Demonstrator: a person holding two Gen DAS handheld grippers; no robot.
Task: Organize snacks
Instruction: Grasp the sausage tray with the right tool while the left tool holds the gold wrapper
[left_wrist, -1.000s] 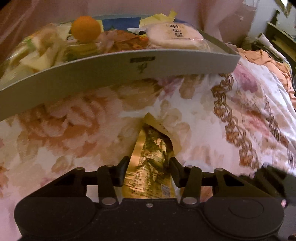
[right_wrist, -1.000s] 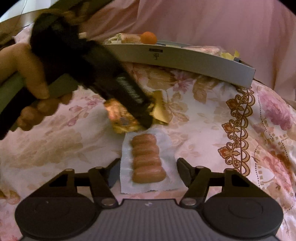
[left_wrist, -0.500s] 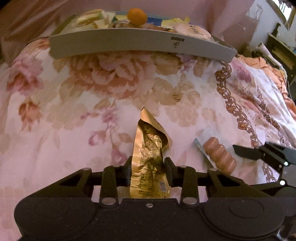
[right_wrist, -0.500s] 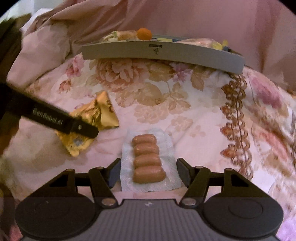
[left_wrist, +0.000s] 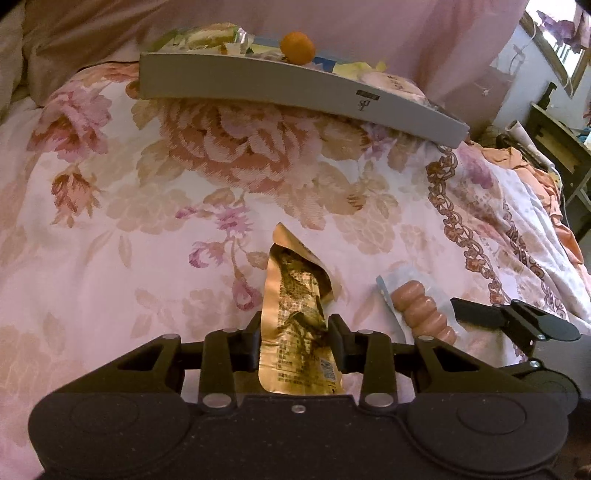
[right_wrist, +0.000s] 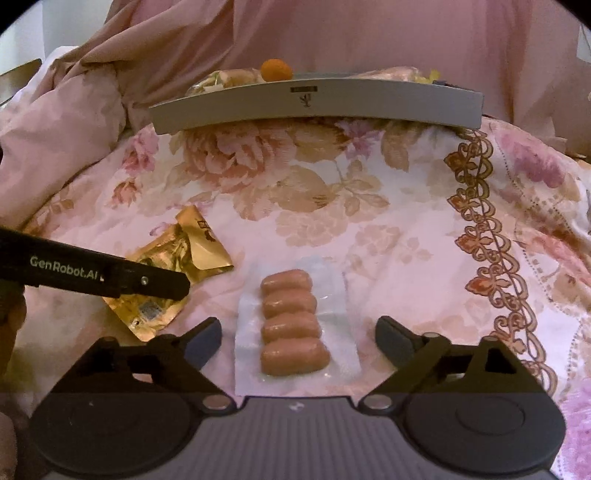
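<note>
A crumpled gold snack packet (left_wrist: 295, 295) lies on the flowered bedspread, and my left gripper (left_wrist: 293, 343) is shut on its near end. The right wrist view shows the same packet (right_wrist: 173, 266) under a left finger (right_wrist: 147, 282). To its right lies a clear pack of small sausages (right_wrist: 293, 325), flat on the cover. My right gripper (right_wrist: 298, 338) straddles it with its jaws opening wide, the pads well clear of the pack. In the left wrist view the sausage pack (left_wrist: 421, 314) is at the right.
A grey tray (left_wrist: 295, 85) at the back of the bed holds several wrapped snacks and a small orange fruit (left_wrist: 297, 42). Pink bedding is bunched behind it and to the left. Furniture and cloth stand beyond the bed's right edge.
My left gripper has closed on the gold packet and drawn back from the tray, which now looks farther off. My right gripper's jaws have spread wider around the sausage pack.
</note>
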